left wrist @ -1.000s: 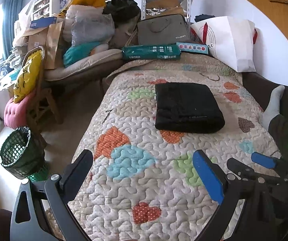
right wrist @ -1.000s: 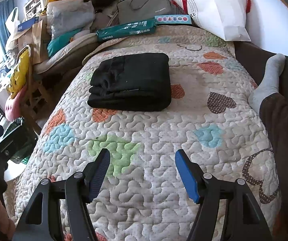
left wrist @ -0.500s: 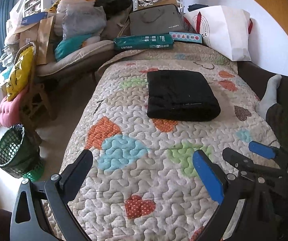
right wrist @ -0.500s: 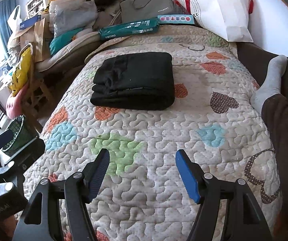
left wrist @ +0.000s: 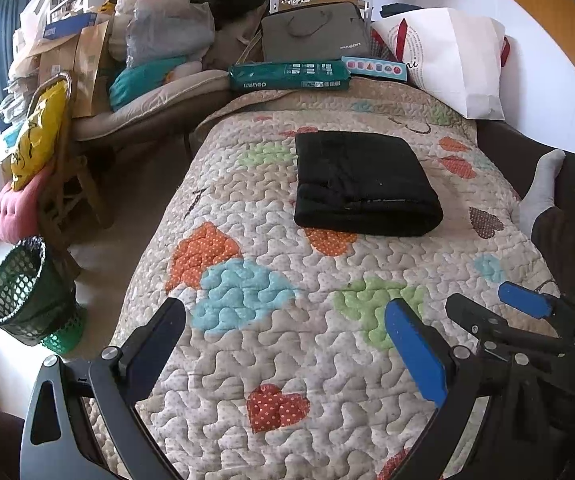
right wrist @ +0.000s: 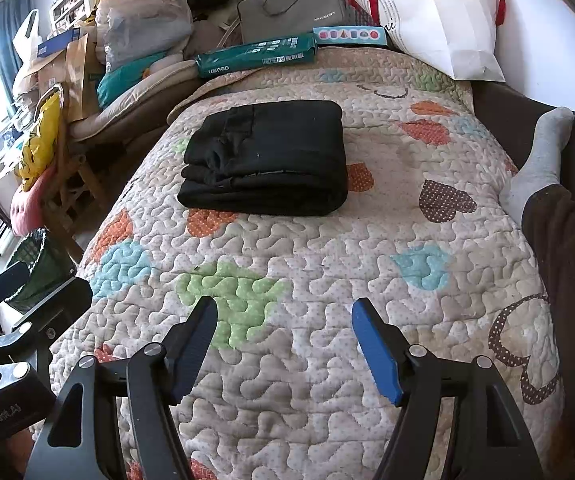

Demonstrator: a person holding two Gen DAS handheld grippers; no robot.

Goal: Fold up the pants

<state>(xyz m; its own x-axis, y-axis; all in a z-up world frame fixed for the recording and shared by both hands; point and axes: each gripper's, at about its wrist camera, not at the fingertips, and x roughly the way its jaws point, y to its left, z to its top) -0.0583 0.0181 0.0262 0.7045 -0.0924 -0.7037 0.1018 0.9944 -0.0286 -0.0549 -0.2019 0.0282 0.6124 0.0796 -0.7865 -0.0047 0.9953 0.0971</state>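
Note:
The black pants [left wrist: 361, 184] lie folded in a neat rectangular stack on the heart-patterned quilt [left wrist: 271, 344], toward the far half of the bed; they also show in the right wrist view [right wrist: 267, 158]. My left gripper [left wrist: 285, 334] is open and empty, held above the near part of the quilt, well short of the pants. My right gripper [right wrist: 285, 334] is open and empty too, above the near quilt [right wrist: 327, 264]. It also shows at the right edge of the left wrist view [left wrist: 507, 312].
A person's leg with a grey sock [right wrist: 543, 152] lies along the bed's right side. A white bag [left wrist: 455, 56], green package [left wrist: 287, 76] and grey case [left wrist: 315, 32] stand at the bed's head. Clutter, a chair [left wrist: 59, 184] and green basket [left wrist: 23, 288] are left.
Both grippers have drawn back a little toward the near end of the bed and stay open. The folded pants have not moved.

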